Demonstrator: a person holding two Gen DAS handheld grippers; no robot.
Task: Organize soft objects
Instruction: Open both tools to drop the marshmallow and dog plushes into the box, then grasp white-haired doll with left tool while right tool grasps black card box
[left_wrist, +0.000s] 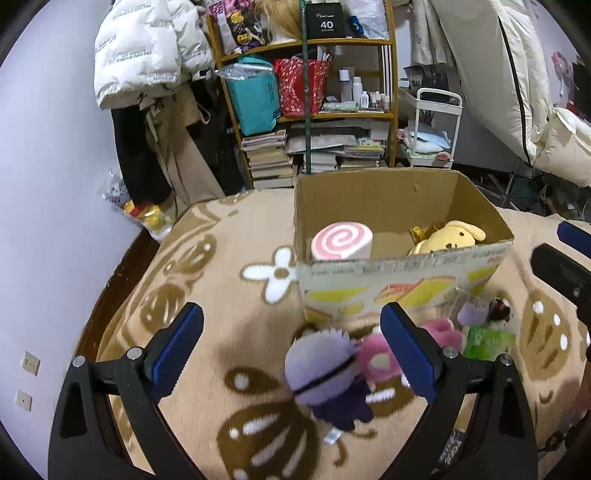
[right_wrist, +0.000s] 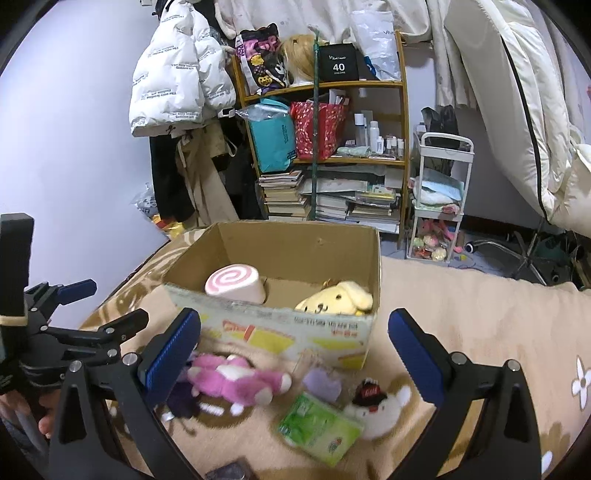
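Observation:
An open cardboard box on the beige blanket holds a pink swirl roll cushion and a yellow dog plush. In front of it lie a purple-haired doll, a pink plush, a green pack, a small lilac plush and a white bear with a dark cap. My left gripper is open and empty above the doll. My right gripper is open and empty above the toys.
A wooden shelf with bags, bottles and stacked books stands behind the box. A white trolley is to its right, hanging coats to its left. The left gripper's body is at the right wrist view's left edge.

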